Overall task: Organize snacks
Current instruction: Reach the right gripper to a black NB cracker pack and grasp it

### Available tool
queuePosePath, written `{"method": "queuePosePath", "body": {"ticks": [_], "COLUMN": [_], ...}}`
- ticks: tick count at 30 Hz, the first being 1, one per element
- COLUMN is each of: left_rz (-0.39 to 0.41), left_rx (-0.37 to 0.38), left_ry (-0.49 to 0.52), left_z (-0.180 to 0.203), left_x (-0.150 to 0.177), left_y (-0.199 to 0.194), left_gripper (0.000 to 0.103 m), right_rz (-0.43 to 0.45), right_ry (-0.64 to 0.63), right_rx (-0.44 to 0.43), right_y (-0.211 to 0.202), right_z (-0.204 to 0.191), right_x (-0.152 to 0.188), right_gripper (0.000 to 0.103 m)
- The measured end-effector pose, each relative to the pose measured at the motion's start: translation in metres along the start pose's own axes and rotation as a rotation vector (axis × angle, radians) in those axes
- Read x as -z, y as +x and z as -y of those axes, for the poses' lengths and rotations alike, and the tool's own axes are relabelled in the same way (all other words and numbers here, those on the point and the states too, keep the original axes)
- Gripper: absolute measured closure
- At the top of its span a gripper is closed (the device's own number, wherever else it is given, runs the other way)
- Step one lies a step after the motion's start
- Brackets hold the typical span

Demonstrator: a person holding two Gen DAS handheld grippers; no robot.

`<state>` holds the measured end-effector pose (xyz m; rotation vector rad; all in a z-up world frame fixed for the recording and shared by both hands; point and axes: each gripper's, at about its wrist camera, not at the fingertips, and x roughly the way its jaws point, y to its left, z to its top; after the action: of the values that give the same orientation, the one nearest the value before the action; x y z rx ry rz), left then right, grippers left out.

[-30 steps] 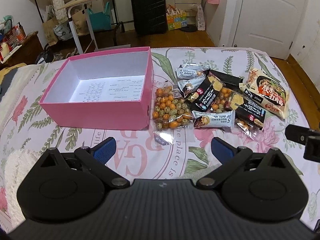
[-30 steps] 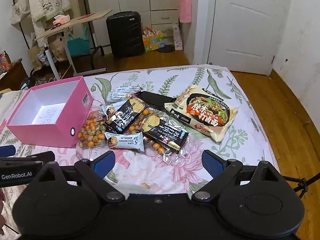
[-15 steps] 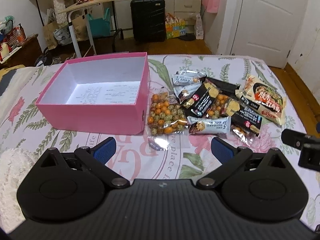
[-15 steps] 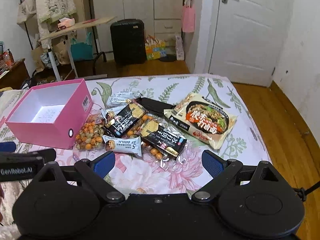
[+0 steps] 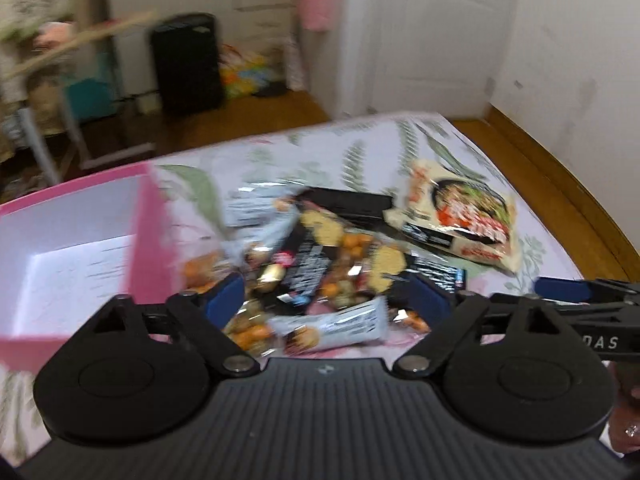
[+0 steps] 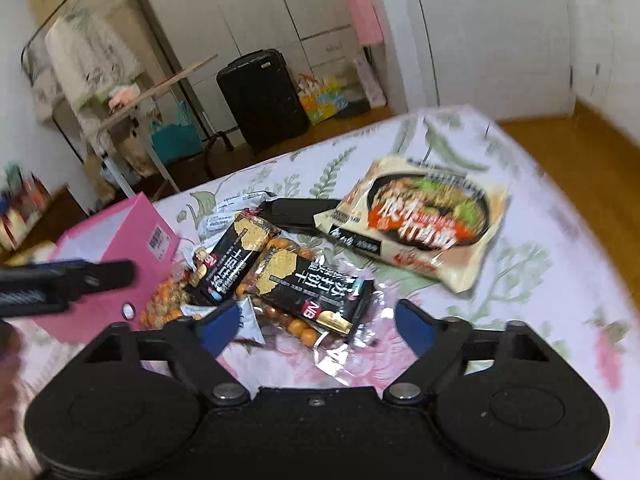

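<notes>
Snacks sit under my two claws, left claw (image 5: 326, 300) and right claw (image 6: 316, 326), both empty with jaws just narrowing: light, crinkly, slippery packets (image 6: 314, 288) heaped on the bed (image 6: 540, 280) beside the pink box (image 5: 150, 236), best pinched by a flat sealed edge.

pink box (image 5: 80, 256) cut off, snack pile (image 5: 320, 272) blurred

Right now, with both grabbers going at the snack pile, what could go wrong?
1. The left gripper and right gripper, both open, are close together over one pile, so they might bump.
2. Packets overlap: lifting the black packet could drag the nut bag along.
3. The pink box sits close and could get knocked.
</notes>
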<state>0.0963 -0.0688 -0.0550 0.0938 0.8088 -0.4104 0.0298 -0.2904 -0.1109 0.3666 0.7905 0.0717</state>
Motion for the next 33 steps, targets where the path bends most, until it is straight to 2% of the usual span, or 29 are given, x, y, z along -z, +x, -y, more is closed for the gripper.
{"method": "queuePosePath", "body": {"ticks": [2, 6, 9, 13, 15, 17, 18, 19, 20, 29, 31, 33], "left_rz": [-0.039, -0.043, -0.060, -0.101, -0.144, -0.155, -0.154, -0.157, -0.164, -0.180, -0.184, -0.205], "left_rx": [0.046, 0.075, 0.091, 0.130, 0.173, 0.199, 0.208, 0.226, 0.231, 0.229, 0.244, 0.267], "left_ry": [0.020, 0.111, 0.138, 0.104, 0.046, 0.005, 0.012, 0.026, 0.030, 0.014, 0.003, -0.019], "left_z": [0.005, 0.021, 0.025, 0.020, 0.014, 0.009, 0.009, 0.010, 0.011, 0.012, 0.010, 0.006], "left_x": [-0.002, 0.007, 0.014, 0.016, 0.015, 0.012, 0.011, 0.010, 0.009, 0.007, 0.004, 0.002], "left_y": [0.029, 0.073, 0.094, 0.110, 0.120, 0.124, 0.124, 0.124, 0.124, 0.108, 0.098, 0.088], "left_gripper": [0.032, 0.036, 0.039, 0.043, 0.043, 0.045, 0.048, 0.055, 0.056, 0.056, 0.054, 0.053], "right_rz": [-0.012, -0.059, -0.082, -0.093, -0.086, -0.085, -0.090, -0.094, -0.100, -0.122, -0.132, -0.136], "right_ry": [0.013, 0.100, 0.165, 0.229, 0.268, 0.260, 0.261, 0.264, 0.279, 0.252, 0.244, 0.231], "right_rx": [-0.016, 0.009, 0.006, -0.002, -0.028, -0.042, -0.044, -0.058, -0.080, -0.048, -0.052, -0.049], "right_y": [0.015, 0.046, 0.060, 0.074, 0.077, 0.079, 0.080, 0.081, 0.081, 0.073, 0.069, 0.063], "right_z": [0.004, 0.018, 0.029, 0.043, 0.048, 0.048, 0.048, 0.049, 0.049, 0.034, 0.028, 0.020], "right_x": [0.000, 0.000, 0.001, 0.004, 0.004, 0.002, 0.001, -0.001, -0.002, -0.013, -0.016, -0.018], "right_gripper": [0.029, 0.045, 0.050, 0.050, 0.050, 0.050, 0.052, 0.063, 0.067, 0.066, 0.059, 0.057]}}
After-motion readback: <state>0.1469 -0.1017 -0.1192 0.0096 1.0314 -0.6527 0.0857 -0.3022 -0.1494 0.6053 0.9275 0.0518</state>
